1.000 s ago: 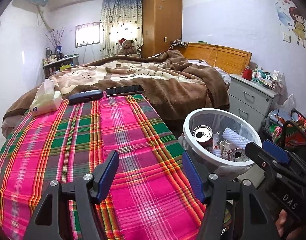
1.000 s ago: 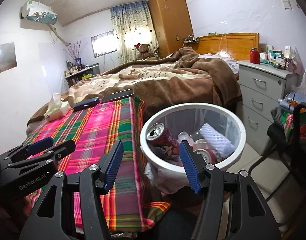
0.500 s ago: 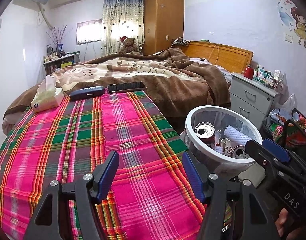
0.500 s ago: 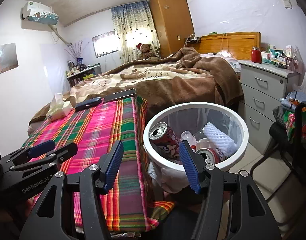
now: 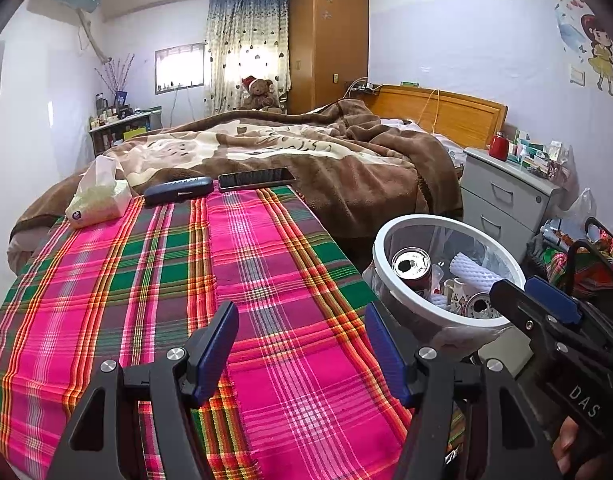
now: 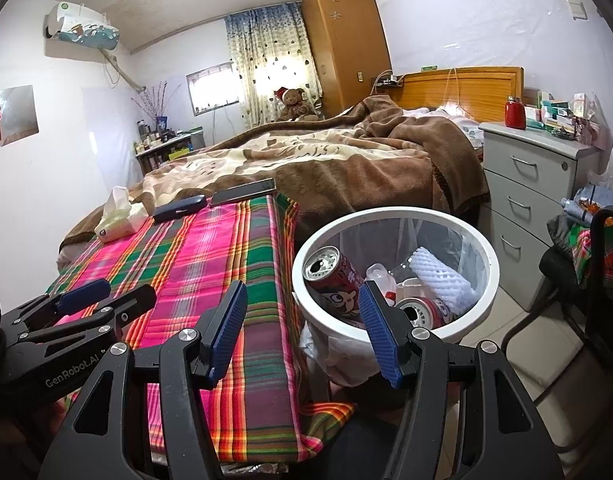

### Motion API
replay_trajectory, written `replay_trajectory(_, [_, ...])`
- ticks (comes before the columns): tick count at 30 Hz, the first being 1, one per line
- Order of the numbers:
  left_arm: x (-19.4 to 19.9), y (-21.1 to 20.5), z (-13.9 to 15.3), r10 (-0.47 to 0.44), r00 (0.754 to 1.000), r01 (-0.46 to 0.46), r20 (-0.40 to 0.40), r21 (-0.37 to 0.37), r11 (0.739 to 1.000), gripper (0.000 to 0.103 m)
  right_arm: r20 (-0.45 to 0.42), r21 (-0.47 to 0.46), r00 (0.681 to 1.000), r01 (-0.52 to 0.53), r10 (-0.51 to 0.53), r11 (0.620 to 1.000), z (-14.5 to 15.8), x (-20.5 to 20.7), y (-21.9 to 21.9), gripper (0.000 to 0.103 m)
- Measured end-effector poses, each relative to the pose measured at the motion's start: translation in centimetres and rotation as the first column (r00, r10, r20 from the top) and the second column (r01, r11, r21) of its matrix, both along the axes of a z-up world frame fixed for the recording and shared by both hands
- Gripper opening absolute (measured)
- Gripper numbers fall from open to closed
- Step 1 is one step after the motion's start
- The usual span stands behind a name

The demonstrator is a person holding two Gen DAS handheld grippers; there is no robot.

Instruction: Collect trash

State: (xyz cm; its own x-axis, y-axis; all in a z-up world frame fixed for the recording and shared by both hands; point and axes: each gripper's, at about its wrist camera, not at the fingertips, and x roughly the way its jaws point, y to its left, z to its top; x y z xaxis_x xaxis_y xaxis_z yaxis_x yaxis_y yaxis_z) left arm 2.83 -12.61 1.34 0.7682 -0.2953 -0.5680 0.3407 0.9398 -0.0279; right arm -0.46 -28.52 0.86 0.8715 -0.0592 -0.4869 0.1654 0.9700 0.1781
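While the plaid cloth [image 5: 154,280] carries only a tissue pack [image 5: 98,202], a dark case [image 5: 178,195] and a phone [image 5: 256,179] at its far edge, none obviously trash, my left gripper [image 5: 302,354] hangs over it, jaws apart and holding nothing. Further right, my right gripper [image 6: 302,330] is equally released and empty, just before the white bin [image 6: 486,300], where two cans [image 6: 334,280], foam netting [image 6: 440,276] and small scraps already lie; collection looks essentially done.
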Motion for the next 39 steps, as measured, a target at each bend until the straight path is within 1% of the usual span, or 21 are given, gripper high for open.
replay_trajectory(33, [-0.11,0.17,0.06,-0.006,1.0,0.006,-0.001,-0.005,1.0,0.065,0.007,0.003,1.0,-0.001,0.001,1.0,0.18,-0.37,0.32,0.059])
replay_trajectory(39, [-0.22,0.18,-0.06,-0.014,1.0,0.013,-0.008,-0.015,1.0,0.065,0.005,0.004,1.0,-0.004,0.004,1.0,0.15,-0.41,0.34,0.059])
